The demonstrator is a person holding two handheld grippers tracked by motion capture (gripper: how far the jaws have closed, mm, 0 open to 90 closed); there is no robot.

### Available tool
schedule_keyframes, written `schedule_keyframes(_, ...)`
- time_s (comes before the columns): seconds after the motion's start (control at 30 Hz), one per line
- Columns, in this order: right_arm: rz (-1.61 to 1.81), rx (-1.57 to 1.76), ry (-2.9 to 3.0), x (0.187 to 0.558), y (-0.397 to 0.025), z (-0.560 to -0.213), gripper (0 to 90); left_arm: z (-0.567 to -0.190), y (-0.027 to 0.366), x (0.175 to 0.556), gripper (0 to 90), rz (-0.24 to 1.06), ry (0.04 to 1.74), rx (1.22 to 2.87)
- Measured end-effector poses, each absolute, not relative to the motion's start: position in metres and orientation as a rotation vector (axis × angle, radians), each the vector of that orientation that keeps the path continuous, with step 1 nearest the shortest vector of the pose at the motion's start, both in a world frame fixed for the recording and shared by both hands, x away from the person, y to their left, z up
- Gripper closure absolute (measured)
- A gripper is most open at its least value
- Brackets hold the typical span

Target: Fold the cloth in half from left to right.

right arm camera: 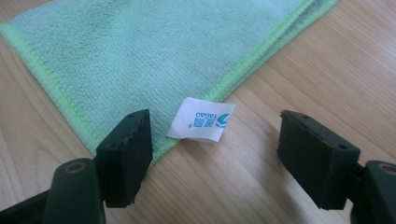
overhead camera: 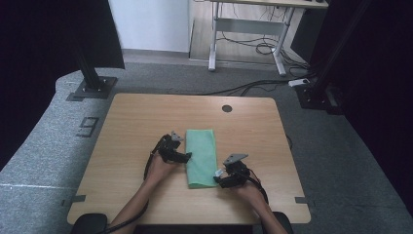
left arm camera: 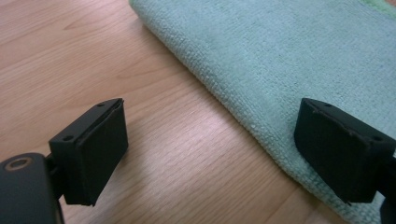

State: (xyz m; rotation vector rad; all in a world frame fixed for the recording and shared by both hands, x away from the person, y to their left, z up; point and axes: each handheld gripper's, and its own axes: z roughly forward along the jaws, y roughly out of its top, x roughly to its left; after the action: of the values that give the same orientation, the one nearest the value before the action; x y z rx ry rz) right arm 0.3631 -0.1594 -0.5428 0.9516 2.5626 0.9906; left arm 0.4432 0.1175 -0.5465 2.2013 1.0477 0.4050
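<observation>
I'm mid-fold on the green cloth (overhead camera: 201, 157), which lies as a long strip at table (overhead camera: 131, 122) centre, running 12 to 6 o'clock. The left gripper (overhead camera: 181, 156) sits at the strip's 9 o'clock edge, jaws wide w/ nothing between them, one pad (left arm camera: 343, 149) over the rounded fold and the other over bare wood. The right gripper (overhead camera: 223, 178) is at approx 5 o'clock, also spread wide, straddling the near corner and its white tag (right arm camera: 201, 120). Next, I reckon: close on both near corners and carry them toward 12. The cloth is soft, nubby microfibre w/ bright stitched hems; the tabletop is smooth wood laminate.
</observation>
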Motion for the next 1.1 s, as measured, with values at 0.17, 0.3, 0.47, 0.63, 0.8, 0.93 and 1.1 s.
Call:
schedule_keyframes(0.17,0.996,0.937,2.568,0.361,-0.149,-0.543,23.5,-0.547,0.124,0.444,10.2,0.4,1.055,2.192)
schedule_keyframes(0.3,1.005,0.931,2.566,0.36,-0.141,-0.544,21.7,-0.548,0.13,0.444,10.1,0.397,1.06,2.184)
schedule_keyframes(0.47,1.008,0.914,2.569,0.359,-0.136,-0.544,21.1,-0.548,0.132,0.444,10.0,0.4,1.065,2.18)
schedule_keyframes(0.63,1.012,0.922,2.566,0.359,-0.137,-0.545,21.2,-0.548,0.132,0.444,10.0,0.399,1.064,2.18)
schedule_keyframes(0.8,1.027,0.921,2.569,0.359,-0.138,-0.544,23.3,-0.545,0.133,0.441,10.0,0.395,1.05,2.177)
schedule_keyframes(0.93,1.064,0.925,2.55,0.359,-0.141,-0.54,21.4,-0.539,0.135,0.436,10.0,0.384,1.024,2.176)
schedule_keyframes(1.1,1.106,0.929,2.503,0.359,-0.148,-0.532,18.2,-0.531,0.137,0.429,8.1,0.374,0.999,2.178)
